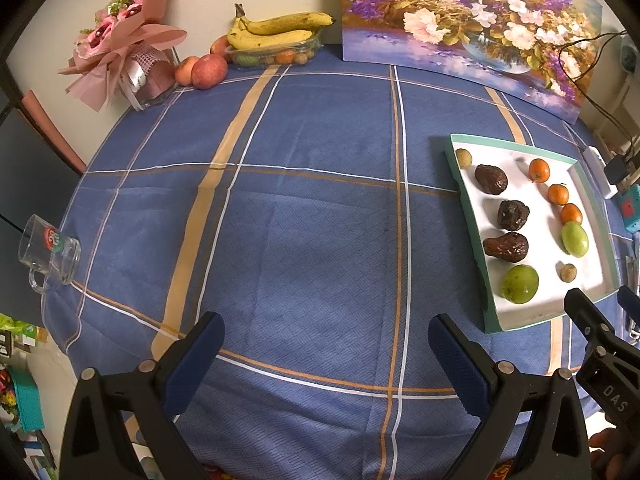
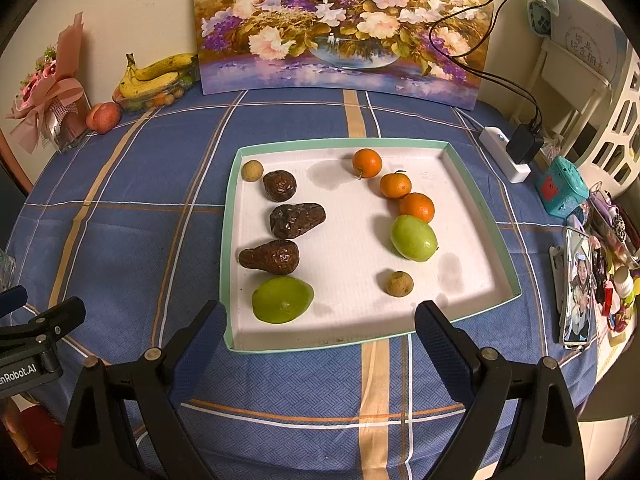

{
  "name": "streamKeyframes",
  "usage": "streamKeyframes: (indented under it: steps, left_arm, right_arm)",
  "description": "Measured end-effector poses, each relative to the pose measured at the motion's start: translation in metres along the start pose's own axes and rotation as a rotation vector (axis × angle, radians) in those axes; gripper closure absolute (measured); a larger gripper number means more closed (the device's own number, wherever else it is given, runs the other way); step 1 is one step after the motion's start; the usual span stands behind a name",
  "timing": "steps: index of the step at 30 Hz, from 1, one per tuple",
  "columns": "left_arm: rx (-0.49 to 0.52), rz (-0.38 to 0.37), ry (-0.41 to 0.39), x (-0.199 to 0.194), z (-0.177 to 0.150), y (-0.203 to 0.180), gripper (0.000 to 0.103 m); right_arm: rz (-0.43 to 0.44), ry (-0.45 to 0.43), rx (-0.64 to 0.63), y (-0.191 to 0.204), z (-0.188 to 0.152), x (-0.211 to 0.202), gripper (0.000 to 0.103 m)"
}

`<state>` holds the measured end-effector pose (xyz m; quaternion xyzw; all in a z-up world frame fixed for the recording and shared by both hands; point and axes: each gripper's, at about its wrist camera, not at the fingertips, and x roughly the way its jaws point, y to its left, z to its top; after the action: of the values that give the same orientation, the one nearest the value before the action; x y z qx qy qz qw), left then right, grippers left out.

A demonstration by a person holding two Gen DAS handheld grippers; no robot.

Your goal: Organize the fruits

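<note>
Both grippers are held low over a blue plaid tablecloth [image 2: 120,240], jaws spread wide and nothing gripped between them. Seen from its own camera, the left gripper [image 1: 326,344] is poised over bare cloth, with a glass mug [image 1: 50,254] lying tipped at nine o'clock near the table's edge. At eleven o'clock a pink bouquet [image 1: 120,52] is propped against the wall, with apples [image 1: 202,70] just beside it and a banana bunch [image 1: 276,30] rested on a clear tub of small fruit.

From the right wrist view, the right gripper [image 2: 320,328] is positioned at the near rim of a white tray [image 2: 472,280] with a mint-green edge, which is set at twelve o'clock. Down the tray's left side a small tan fruit [image 2: 252,170], three dark wrinkled fruits [image 2: 294,219] and a green fruit [image 2: 282,299] are lined up. Down its right side three small oranges [image 2: 395,185] are arranged in a touching row, followed by a second green fruit [image 2: 413,237] and another tan fruit [image 2: 399,283]. A floral painting [image 2: 340,28] is leaned behind the tray. At three o'clock a phone [image 2: 576,288] is stood among clutter.
</note>
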<state>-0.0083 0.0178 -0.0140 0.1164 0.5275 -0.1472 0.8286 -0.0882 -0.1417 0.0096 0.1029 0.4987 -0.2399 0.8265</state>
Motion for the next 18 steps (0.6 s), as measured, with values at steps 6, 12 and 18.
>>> streamKeyframes:
  steps: [6,12,18]
  left_arm:
    - [-0.002,0.003,0.000,0.0000,0.0000,0.0007,0.000]
    - [-0.001,0.003,0.000,0.0003,0.0000,0.0010,0.000]
    - [-0.002,0.003,0.001,0.0003,-0.0001,0.0012,0.000]
  right_arm:
    - [-0.001,0.001,0.000,0.0006,-0.0004,0.0001,0.008]
    - [-0.001,0.002,0.001,0.0000,-0.0038,-0.0002,0.008]
    - [-0.001,0.003,0.001,0.0002,-0.0023,-0.0001,0.008]
